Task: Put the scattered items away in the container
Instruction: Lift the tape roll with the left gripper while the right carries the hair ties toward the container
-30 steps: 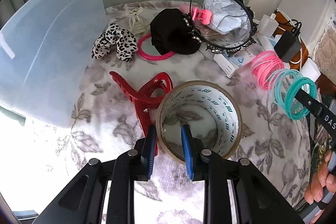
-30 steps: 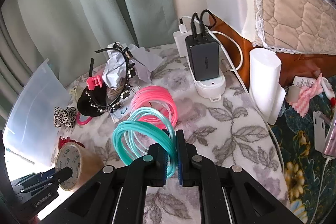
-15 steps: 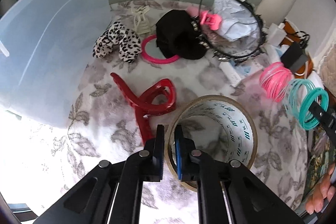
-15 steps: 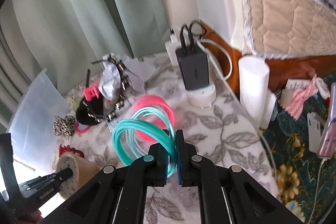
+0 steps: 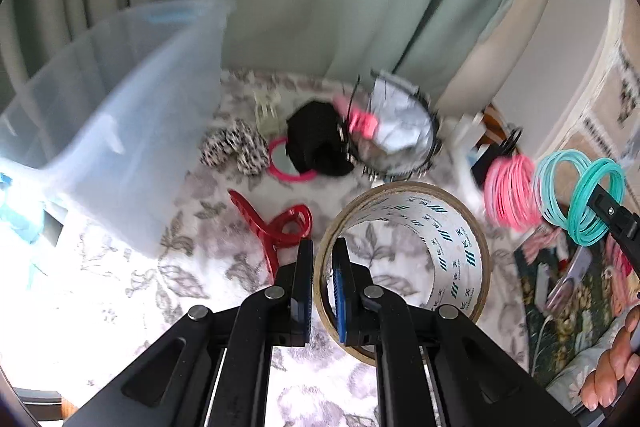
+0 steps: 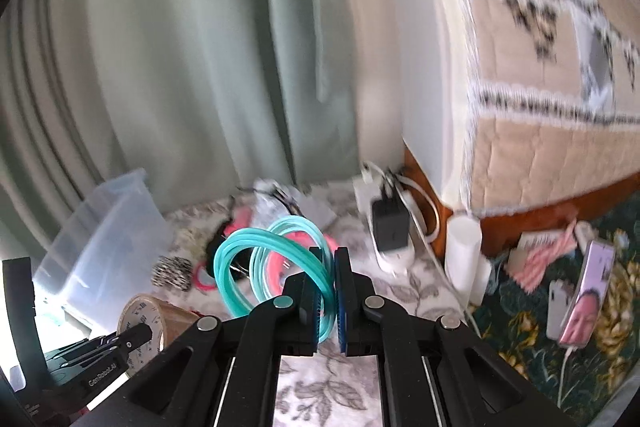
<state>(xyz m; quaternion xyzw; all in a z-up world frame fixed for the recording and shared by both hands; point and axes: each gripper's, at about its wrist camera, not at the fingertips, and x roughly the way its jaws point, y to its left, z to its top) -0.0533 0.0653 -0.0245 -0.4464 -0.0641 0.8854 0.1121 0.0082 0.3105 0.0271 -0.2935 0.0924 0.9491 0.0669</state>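
My left gripper (image 5: 323, 287) is shut on the wall of a brown tape roll (image 5: 436, 227) and holds it above the floral cloth. My right gripper (image 6: 327, 301) is shut on a bundle of teal hoops (image 6: 256, 259), lifted off the table; the hoops also show in the left wrist view (image 5: 576, 195). The clear plastic container (image 5: 100, 115) stands at the left, also in the right wrist view (image 6: 108, 239). On the cloth lie a red claw clip (image 5: 276, 227), a leopard scrunchie (image 5: 236, 147), a pink mirror (image 5: 286, 163) and pink hoops (image 5: 510, 191).
A black fabric item (image 5: 316, 139), a pink clip (image 5: 360, 123), a black headband (image 5: 420, 131) around crumpled paper and a cream clip (image 5: 267, 113) lie at the back. A charger (image 6: 390, 231), a white cylinder (image 6: 464, 255) and a phone (image 6: 588, 295) are to the right.
The left gripper closed on the tape roll's wall and lifted it. The right gripper rose with the teal hoops, leaving the pink hoops on the cloth.
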